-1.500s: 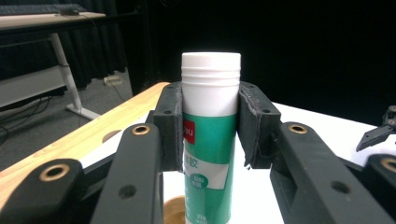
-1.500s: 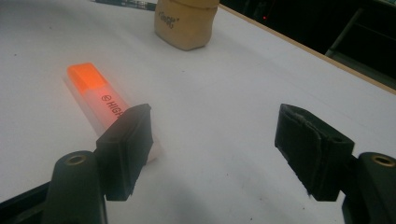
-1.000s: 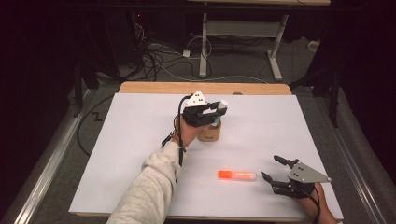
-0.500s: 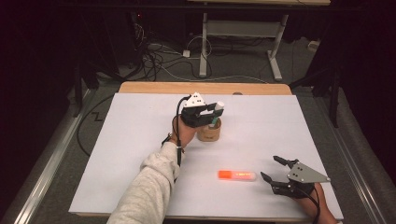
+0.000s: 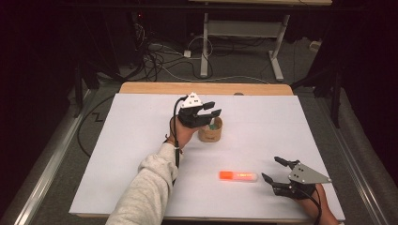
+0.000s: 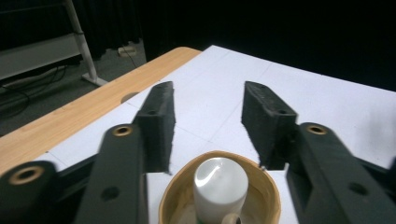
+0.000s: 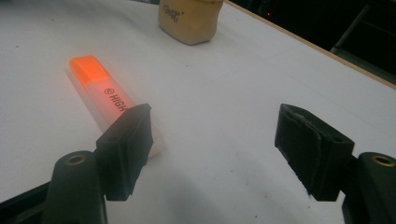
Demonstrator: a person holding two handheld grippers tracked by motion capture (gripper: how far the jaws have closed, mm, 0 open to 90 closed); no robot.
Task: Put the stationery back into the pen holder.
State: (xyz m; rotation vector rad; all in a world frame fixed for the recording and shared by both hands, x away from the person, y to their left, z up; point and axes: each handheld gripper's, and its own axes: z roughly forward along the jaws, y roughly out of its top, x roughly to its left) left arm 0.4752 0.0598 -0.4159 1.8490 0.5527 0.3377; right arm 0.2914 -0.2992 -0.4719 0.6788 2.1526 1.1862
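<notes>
Apparently the work is tidying pens into the small tan cup (image 5: 210, 132), which stands near the middle of the white table (image 5: 117, 154) and already holds a white-capped marker (image 6: 219, 184). The left gripper (image 5: 210, 112) hovers just above the cup's rim, jaws spread apart and empty, as if a drop has been made. The right gripper (image 5: 275, 172) rests low near the front edge, jaws wide and empty, with the orange highlighter (image 5: 238, 176) lying flat just beside its left jaw. The next move likely calls for shifting that gripper sideways to straddle the highlighter before closing.
</notes>
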